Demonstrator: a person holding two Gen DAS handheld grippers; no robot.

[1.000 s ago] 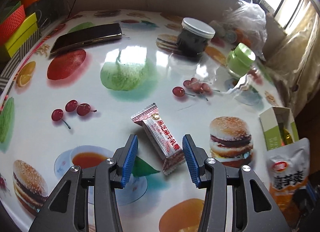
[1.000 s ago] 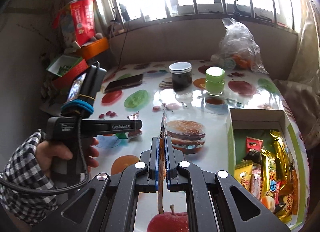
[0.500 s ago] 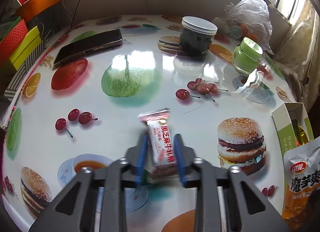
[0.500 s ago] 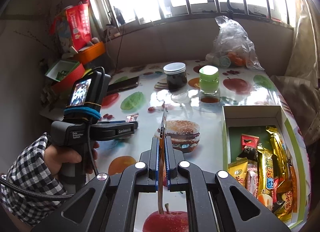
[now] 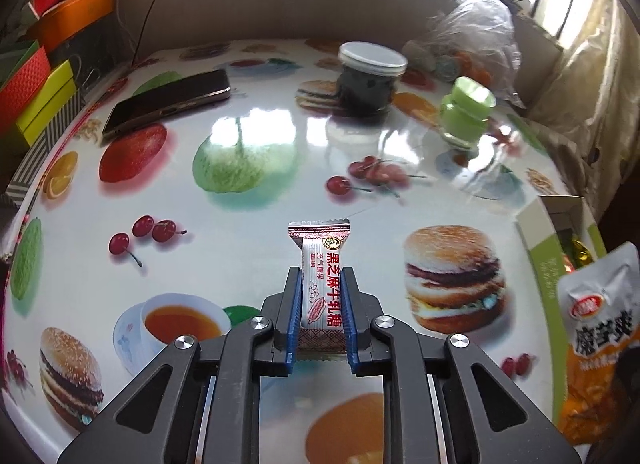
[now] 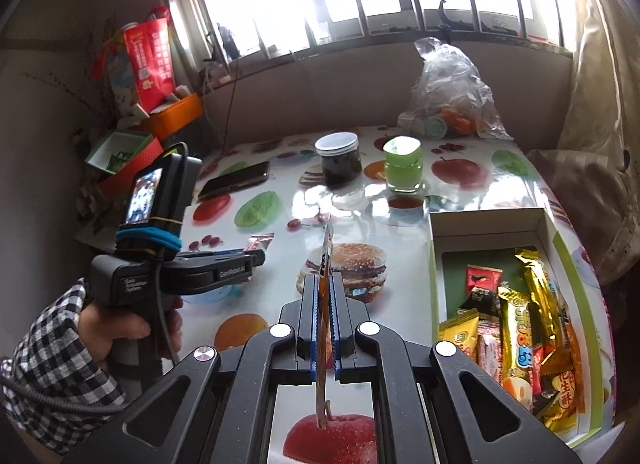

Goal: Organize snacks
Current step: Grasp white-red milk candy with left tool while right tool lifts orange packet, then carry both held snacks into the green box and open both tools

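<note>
We are pinching a wrapped candy (image 5: pixel 320 288) in the left tool (image 5: pixel 320 304), whose jaws have just been closing, left of the snack box (image 6: pixel 436 224). The right tool (image 6: pixel 325 324) is clamping a flat pouch (image 6: pixel 326 260) edge-on beside that box. Gripped only by its lower half, the candy may be slipping in transit.

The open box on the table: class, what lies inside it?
The open box holds wrapped snacks heaped toward its near end: gold sticks, a red packet, yellow and pink packs. Green floor shows at the far end. Anything under the heap is covered.
</note>
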